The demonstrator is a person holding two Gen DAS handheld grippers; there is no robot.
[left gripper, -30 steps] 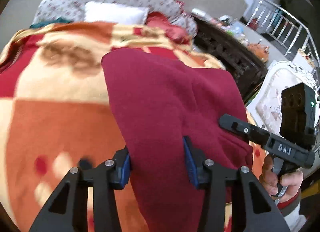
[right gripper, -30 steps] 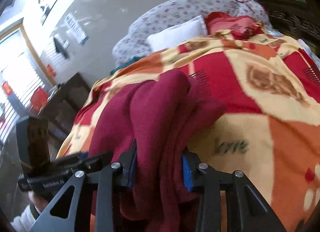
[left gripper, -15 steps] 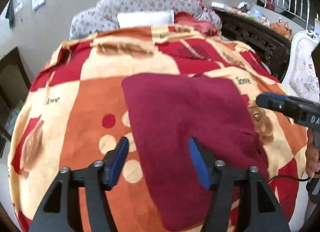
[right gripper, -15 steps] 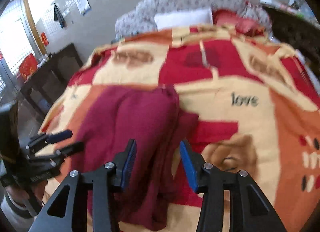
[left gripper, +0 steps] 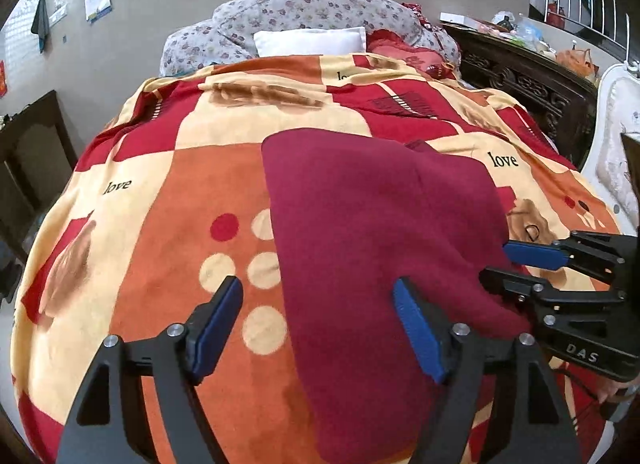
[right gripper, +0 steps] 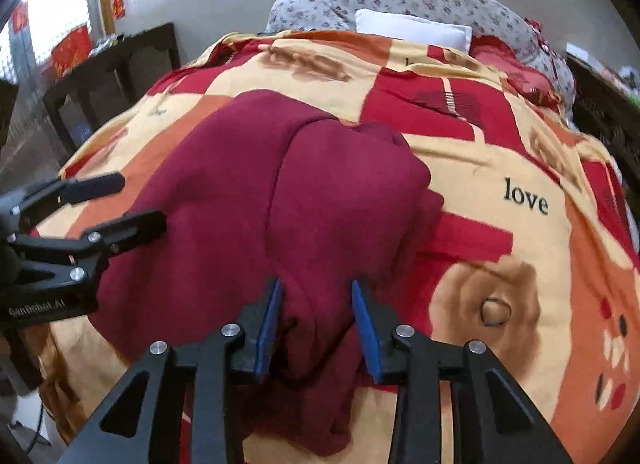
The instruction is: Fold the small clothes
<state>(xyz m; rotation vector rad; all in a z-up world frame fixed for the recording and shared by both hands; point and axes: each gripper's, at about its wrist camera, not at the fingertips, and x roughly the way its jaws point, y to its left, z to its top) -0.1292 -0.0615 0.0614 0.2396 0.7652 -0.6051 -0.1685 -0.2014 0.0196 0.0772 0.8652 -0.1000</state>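
A maroon garment [left gripper: 380, 232] lies spread on the patterned bed blanket [left gripper: 180, 192], with a lengthwise fold along its right side [right gripper: 248, 192]. My left gripper [left gripper: 320, 312] hovers over the garment's near left edge. Its jaws are opening wide and the pads [left gripper: 416, 328] are clear of the cloth. It also shows at the left of the right wrist view [right gripper: 142, 200]. My right gripper [right gripper: 316, 316] is closing, its blue pads [right gripper: 362, 320] pressing a bunched fold at the garment's near right edge. The left wrist view shows it at the far right [left gripper: 494, 262].
The blanket [right gripper: 520, 144] covers the whole bed. A white pillow [left gripper: 310, 40] and a flowered quilt [left gripper: 320, 8] lie at the head. Dark carved furniture [left gripper: 520, 76] and a white chair [left gripper: 612, 124] flank the right side, and a dark table [right gripper: 100, 64] stands on the left.
The garment, held up by both grippers a second ago, now lies flat on the blanket. The left gripper let go and spread wide. The right gripper loosened briefly, then narrowed on the fold.
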